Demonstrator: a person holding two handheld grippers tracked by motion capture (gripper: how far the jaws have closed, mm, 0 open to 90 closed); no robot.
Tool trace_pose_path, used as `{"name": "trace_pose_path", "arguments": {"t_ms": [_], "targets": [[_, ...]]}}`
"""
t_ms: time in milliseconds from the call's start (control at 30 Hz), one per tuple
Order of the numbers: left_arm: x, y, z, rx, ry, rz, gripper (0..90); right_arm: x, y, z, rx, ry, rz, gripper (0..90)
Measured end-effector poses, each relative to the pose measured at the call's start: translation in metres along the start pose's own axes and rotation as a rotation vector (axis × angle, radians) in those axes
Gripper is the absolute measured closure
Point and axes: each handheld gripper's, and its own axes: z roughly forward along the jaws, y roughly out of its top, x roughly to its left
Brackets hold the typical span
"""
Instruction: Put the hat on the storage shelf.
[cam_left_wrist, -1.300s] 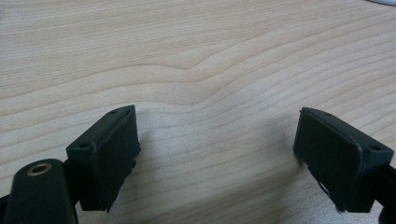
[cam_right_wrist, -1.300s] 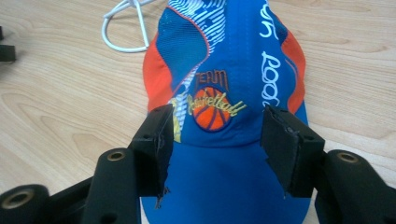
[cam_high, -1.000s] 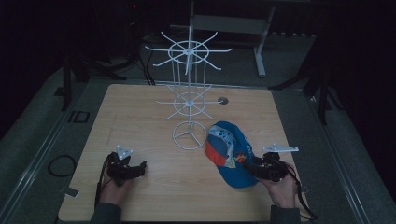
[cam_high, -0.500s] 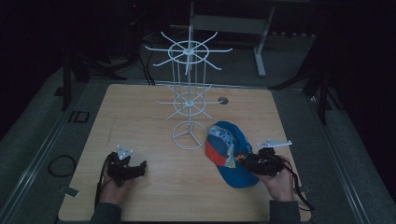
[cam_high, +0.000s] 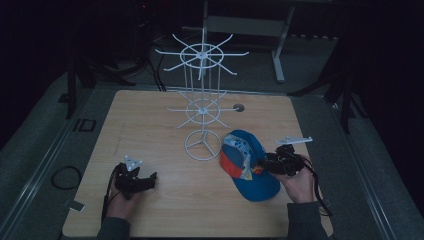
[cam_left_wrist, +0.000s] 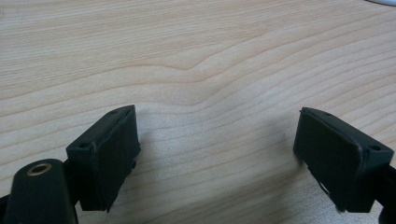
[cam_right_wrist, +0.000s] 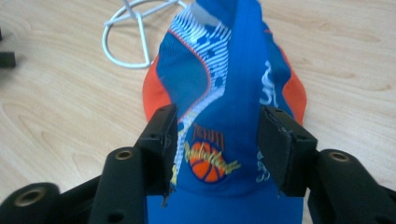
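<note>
On wooden table (cam_high: 165, 210), right hand-held gripper (cam_right_wrist: 215, 154) jaws straddle cap (cam_right_wrist: 229, 93) crown.

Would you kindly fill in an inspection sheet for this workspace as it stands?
Surface: light wooden table, bare wood under the left claw.
Job's things: blue and orange cap lying beside the base ring of the white wire rack; nothing hangs on the rack.
Clutter: nothing seen.
Grippers: left claw open over bare wood, holding nothing; right claw straddles the cap's crown, its jaws have just been opening, and whether the pads press is unclear.
Cables: one trails from each claw; a dark loop lies off the table's left edge.
Surroundings: dark room, grey floor, a metal frame behind.
</note>
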Motion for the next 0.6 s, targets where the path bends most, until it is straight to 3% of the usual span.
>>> {"name": "trace_pose_path", "arguments": {"t_ms": [367, 600], "targets": [[0.000, 0.000, 0.000, -0.001, 0.001, 0.000, 14.5, 0.001, 0.019, 0.014, 0.026, -0.051, -0.013, 40.7], [0.000, 0.000, 0.000, 0.001, 0.001, 0.002, 14.6, -0.004, 0.025, 0.024, 0.040, -0.051, -0.016, 40.4]]}}
